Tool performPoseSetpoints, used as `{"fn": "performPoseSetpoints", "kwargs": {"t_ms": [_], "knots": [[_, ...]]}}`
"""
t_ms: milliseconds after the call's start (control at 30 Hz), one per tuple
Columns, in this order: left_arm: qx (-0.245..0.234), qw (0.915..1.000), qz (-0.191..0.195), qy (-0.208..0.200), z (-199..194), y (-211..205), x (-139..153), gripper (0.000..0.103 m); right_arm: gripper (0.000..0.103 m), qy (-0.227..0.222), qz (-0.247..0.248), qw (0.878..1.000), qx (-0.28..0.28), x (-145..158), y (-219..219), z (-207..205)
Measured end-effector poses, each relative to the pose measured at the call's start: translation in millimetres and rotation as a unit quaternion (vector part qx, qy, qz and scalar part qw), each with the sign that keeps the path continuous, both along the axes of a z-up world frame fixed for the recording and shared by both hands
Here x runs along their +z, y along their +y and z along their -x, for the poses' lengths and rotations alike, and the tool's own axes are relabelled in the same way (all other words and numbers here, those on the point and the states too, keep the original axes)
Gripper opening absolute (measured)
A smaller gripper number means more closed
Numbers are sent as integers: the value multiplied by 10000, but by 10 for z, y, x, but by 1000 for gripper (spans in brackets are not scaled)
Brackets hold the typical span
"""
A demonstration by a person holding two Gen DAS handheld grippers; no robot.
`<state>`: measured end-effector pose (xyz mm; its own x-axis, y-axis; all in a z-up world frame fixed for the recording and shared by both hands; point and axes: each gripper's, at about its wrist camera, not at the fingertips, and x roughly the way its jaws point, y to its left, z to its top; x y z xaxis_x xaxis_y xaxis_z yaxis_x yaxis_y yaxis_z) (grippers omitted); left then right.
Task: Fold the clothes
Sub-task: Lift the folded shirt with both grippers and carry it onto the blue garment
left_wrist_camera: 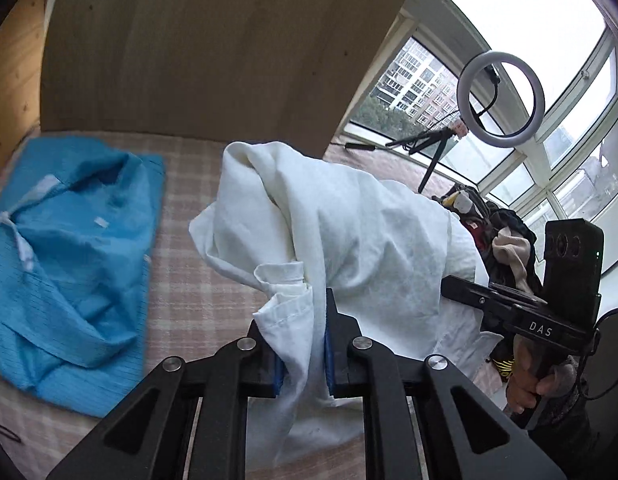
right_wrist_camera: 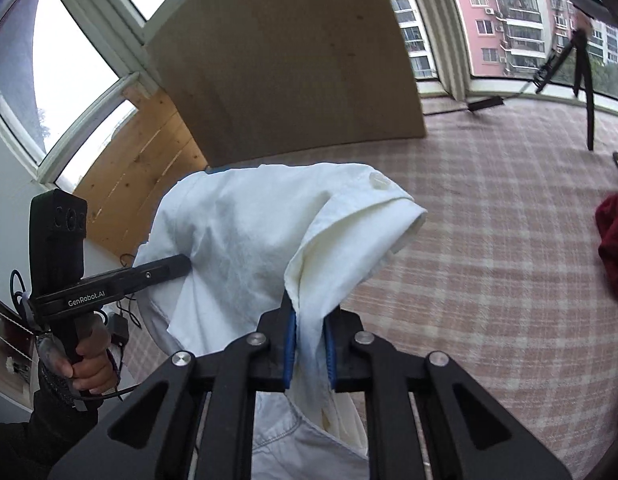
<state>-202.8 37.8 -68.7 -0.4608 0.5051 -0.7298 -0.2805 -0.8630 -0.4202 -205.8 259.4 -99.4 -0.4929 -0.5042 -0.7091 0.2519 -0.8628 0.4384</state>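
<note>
A white shirt (left_wrist_camera: 349, 216) hangs lifted above the checked bed cover, held from both sides. My left gripper (left_wrist_camera: 305, 344) is shut on a bunched fold of it between the blue pads. My right gripper (right_wrist_camera: 311, 348) is shut on another part of the white shirt (right_wrist_camera: 245, 232), whose buttoned cuff (right_wrist_camera: 379, 182) droops to the right. Each view shows the other gripper, held in a hand, reaching into the cloth from the side. A folded blue garment (left_wrist_camera: 69, 240) with a white drawstring lies on the cover at the left.
A wooden board (left_wrist_camera: 213, 44) stands upright behind the bed. A pile of dark and red clothes (left_wrist_camera: 505, 236) lies at the right. A ring light (left_wrist_camera: 501, 94) on a tripod stands by the window. The pink checked cover (right_wrist_camera: 489, 260) stretches to the right.
</note>
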Motion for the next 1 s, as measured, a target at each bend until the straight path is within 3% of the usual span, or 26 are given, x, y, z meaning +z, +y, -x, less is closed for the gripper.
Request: {"fn": "performPoseSetpoints", "kwargs": {"t_ms": [100,200,267,467,567,767,800,900,1000], "knots": [[175,9991,237,319,-5,-467,263,14,12,197,25,9996,218,221,-370,78],[451,9971,483,378,146,-946,325,14,12,394,51,9983,436,442,-741,157],[635,9950,645,413,248,-1265,365,15,12,371,37,9981,500,427,-997,294],[940,9904,1016,64,765,-1973,86,14,12,109,-43,9982,590,177,-1774,809],[937,9904,1011,-100,988,-2171,-109,14,12,-22,-83,9979,635,51,-2163,1067],[839,9900,1030,-481,1402,-2298,-626,16,12,-445,-142,9975,521,-337,-2296,1462],[832,9892,1084,-537,1459,-2294,-719,19,12,-513,-176,9972,507,-407,-2298,1508],[947,9831,1309,-862,1624,-2323,-976,45,12,-705,-309,9956,543,-603,-2275,1582],[996,9846,1033,-996,1643,-2469,-970,48,18,-928,-327,9927,695,-708,-2205,1591]]}}
